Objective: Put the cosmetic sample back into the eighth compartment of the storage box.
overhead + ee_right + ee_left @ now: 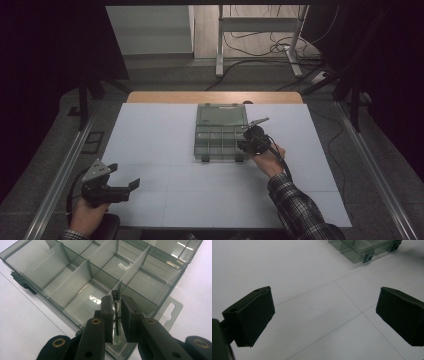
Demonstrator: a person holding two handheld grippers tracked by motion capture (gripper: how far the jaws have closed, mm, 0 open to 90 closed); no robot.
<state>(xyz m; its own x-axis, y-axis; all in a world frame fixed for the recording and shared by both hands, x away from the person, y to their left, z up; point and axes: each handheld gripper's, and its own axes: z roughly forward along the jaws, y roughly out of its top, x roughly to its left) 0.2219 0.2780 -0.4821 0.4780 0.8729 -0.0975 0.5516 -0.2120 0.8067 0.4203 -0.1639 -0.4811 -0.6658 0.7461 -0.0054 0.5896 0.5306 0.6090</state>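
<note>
The right gripper (117,315) is hovering over the near right corner of the clear compartment box (220,134), and its jaws are pinching a small black screw (115,311) between them. The screw is standing roughly upright in the grip, its round head (114,292) poking out just beyond the jaw tips. Directly ahead of that head, a thin divider wall (135,267) is running away from the gripper, and a cross wall (75,277) is branching off to the gripper's left, so the screw is hanging right over the junction of compartments rather than plainly inside one; which cell it is over, I cannot tell. The open lid (222,114) is lying flat beyond the tray, on the far side from the gripper. A hang tab (172,308) with a slot is sticking out of the box edge just to the right of the jaws. The person's right hand (268,161) is wrapping the gripper's handle, with a plaid sleeve (300,210) trailing back.

Over on the other side, the left gripper (324,317) is sitting well apart from the box, its jaws spread wide with nothing between them, just the white surface (287,270) and its thin seam lines. The box corner is showing far ahead and to its right, with its two latch clips (368,258) facing this way. The left hand (87,215) is holding it low at the near edge.
</note>
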